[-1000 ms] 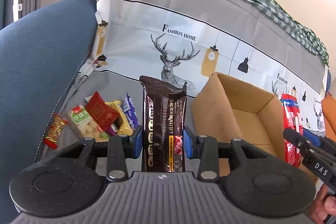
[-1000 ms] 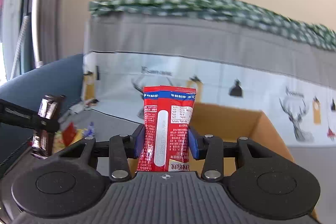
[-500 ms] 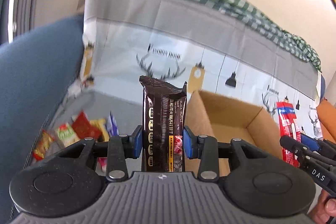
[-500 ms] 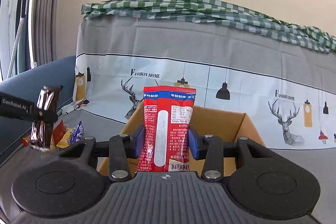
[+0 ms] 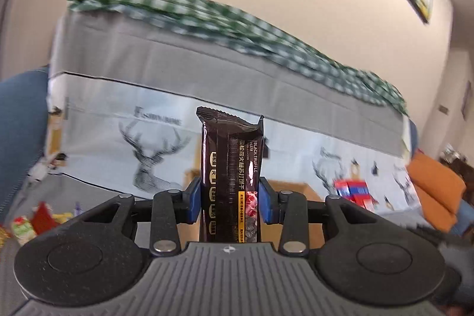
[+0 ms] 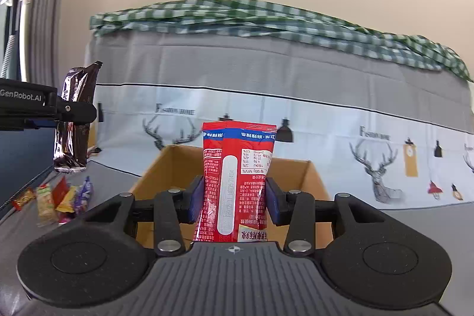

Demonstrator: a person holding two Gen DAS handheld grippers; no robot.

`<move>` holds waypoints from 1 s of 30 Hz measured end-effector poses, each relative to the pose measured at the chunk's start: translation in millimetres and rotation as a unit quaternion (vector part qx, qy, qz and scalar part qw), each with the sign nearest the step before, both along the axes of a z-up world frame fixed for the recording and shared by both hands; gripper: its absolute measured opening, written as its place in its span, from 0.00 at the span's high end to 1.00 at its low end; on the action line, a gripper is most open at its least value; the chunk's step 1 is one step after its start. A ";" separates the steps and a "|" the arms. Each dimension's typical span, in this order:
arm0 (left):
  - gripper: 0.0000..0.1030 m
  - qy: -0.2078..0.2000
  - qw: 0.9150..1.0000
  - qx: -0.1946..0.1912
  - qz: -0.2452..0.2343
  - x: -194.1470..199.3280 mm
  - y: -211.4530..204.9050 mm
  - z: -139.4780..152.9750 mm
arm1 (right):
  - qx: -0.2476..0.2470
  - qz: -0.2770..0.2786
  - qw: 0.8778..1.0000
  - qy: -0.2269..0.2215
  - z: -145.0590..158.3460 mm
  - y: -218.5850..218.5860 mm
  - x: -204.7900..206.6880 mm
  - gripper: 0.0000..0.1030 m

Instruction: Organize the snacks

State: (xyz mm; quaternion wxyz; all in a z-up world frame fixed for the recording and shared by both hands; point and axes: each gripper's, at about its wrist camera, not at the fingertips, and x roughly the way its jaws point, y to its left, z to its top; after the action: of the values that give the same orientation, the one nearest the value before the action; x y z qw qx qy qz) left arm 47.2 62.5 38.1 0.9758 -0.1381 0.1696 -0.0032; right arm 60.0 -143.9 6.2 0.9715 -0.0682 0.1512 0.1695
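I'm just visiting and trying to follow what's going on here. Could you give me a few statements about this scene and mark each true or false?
1. The left hand-held gripper holds a dark brown snack packet upright. True.
2. The right hand-held gripper is empty. False: it is shut on a red snack packet.
3. An open cardboard box sits just beyond the red packet. True.
4. All the snacks are already in the box. False: a pile of loose snacks lies to the left of it.
5. A green checked cloth lies along the top of the covered sofa back. True.

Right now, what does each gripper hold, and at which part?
Left gripper: dark brown packet, lower half. Right gripper: red packet, around its middle.
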 end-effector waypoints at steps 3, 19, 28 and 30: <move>0.59 0.019 1.000 -0.008 -0.020 7.5 -11.3 -10.3 | -0.007 -0.012 1.000 -0.003 -2.4 -8.6 2.6 0.57; 0.59 0.020 0.996 -0.014 -0.088 26.2 -52.0 -22.0 | -0.008 -0.054 0.998 0.007 -10.7 -34.8 19.5 0.57; 0.59 0.024 0.995 -0.010 -0.100 25.7 -57.3 -23.9 | -0.017 -0.046 0.999 0.004 -11.7 -27.3 17.5 0.57; 0.59 0.024 0.995 -0.009 -0.100 25.9 -57.5 -24.2 | -0.016 -0.046 0.999 0.004 -11.7 -26.9 17.1 0.57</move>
State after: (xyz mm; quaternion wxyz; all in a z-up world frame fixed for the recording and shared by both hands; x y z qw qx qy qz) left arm 73.1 5.0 13.9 0.9650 -0.1292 0.2061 -0.0985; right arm 77.1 -170.9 -5.5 0.9764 -0.0765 0.1604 0.1228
